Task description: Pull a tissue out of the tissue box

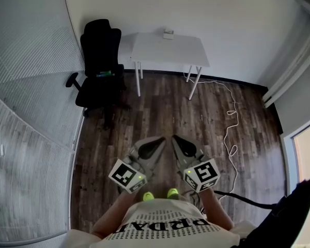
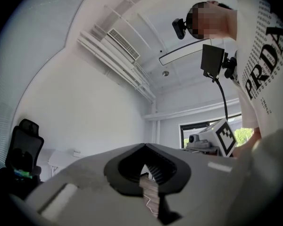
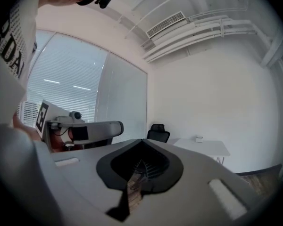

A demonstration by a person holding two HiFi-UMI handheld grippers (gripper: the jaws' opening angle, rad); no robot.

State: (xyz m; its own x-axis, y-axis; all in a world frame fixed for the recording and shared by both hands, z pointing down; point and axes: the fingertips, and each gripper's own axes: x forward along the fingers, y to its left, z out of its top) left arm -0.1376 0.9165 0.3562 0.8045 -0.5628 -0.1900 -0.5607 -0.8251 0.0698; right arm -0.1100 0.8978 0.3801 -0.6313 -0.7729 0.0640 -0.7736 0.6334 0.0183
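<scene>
A small white tissue box [image 1: 168, 34] sits at the back edge of a white table [image 1: 168, 50] against the far wall; it also shows as a small box [image 3: 198, 138] in the right gripper view and faintly [image 2: 77, 153] in the left gripper view. Both grippers are held close to the person's body, far from the table, above the wooden floor. My left gripper [image 1: 160, 141] [image 2: 144, 146] is shut with nothing between its jaws. My right gripper [image 1: 175, 140] [image 3: 142, 140] is shut and empty too. Their tips point toward each other, nearly touching.
A black office chair [image 1: 98, 66] stands left of the table. A white cable [image 1: 230, 123] trails over the wooden floor on the right, and a black cable [image 1: 248, 200] runs by the person's right side. A glass wall with blinds [image 1: 26, 112] lines the left.
</scene>
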